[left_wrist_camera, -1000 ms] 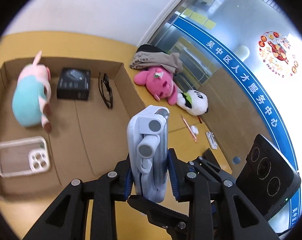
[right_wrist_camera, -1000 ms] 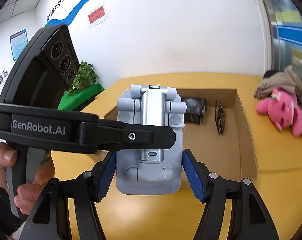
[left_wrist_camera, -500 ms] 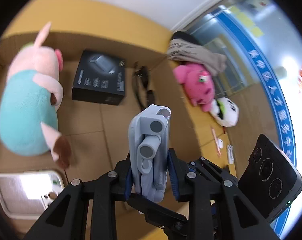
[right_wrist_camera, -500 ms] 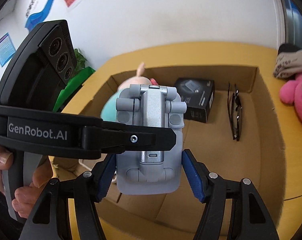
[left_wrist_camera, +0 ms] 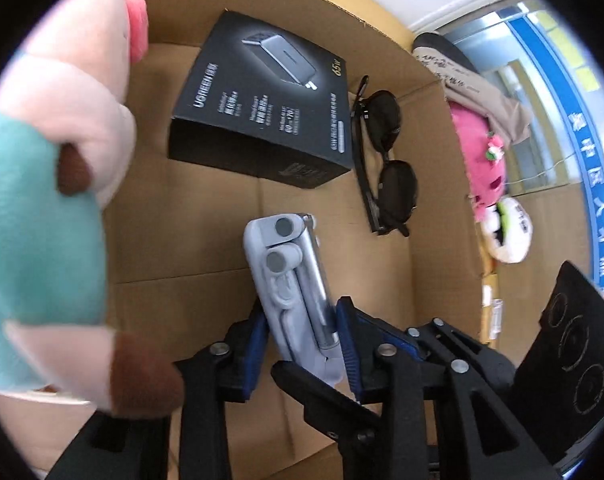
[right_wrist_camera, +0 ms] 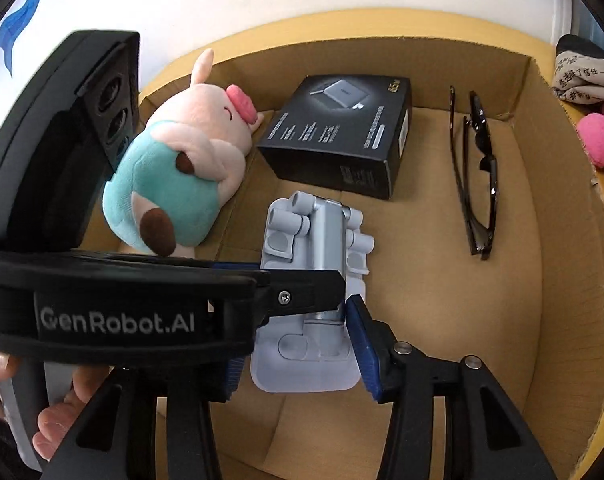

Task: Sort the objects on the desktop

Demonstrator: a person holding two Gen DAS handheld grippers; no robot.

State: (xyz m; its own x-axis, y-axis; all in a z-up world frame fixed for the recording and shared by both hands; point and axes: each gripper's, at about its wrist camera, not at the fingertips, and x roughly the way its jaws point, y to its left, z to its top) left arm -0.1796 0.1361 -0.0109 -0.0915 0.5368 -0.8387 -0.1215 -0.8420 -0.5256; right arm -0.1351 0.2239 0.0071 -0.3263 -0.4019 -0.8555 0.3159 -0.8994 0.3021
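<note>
A grey folding phone stand (left_wrist_camera: 290, 280) (right_wrist_camera: 314, 240) hangs low inside the cardboard box (left_wrist_camera: 206, 260) (right_wrist_camera: 562, 200), just in front of the black charger box. My left gripper (left_wrist_camera: 300, 320) has its blue pads against the stand's thin sides; its jaws are opening and the stand leans to the left between them. My right gripper (right_wrist_camera: 300, 344) holds the stand's wide base between its blue pads, jaws closing. The left gripper's finger (right_wrist_camera: 302, 296) crosses over the stand in the right wrist view.
In the box lie a pig plush in teal (left_wrist_camera: 42, 200) (right_wrist_camera: 174, 168), a black charger box (left_wrist_camera: 270, 100) (right_wrist_camera: 342, 132) and black sunglasses (left_wrist_camera: 386, 168) (right_wrist_camera: 478, 172). Outside on the yellow table are a pink plush (left_wrist_camera: 484, 168), a panda plush (left_wrist_camera: 506, 232) and grey cloth (left_wrist_camera: 470, 88).
Both grippers have sunk together into the box with the stand, so the box's contents look much closer. The stand now leans in the left gripper instead of standing straight.
</note>
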